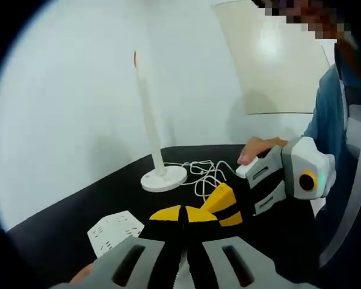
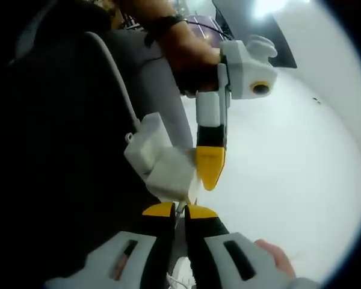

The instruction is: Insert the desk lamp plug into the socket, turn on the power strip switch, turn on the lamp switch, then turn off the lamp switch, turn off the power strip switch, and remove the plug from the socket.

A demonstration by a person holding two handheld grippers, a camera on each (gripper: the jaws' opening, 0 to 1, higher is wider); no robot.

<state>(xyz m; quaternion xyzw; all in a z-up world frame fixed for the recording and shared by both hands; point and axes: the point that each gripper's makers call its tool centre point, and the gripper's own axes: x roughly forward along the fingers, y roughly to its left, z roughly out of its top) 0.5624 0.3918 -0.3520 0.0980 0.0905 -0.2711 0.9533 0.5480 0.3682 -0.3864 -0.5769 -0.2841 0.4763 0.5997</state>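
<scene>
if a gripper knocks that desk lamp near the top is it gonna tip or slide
The desk lamp probably tips rather than slides: its stem is tall and thin over a small round base. The base looks flat, so low pushes may just slide it. Its cord lies loosely coiled and likely drags along.

Bright, even light around my hands, ceiling glare at upper right, soft blur, fisheye bending at edges.
</scene>
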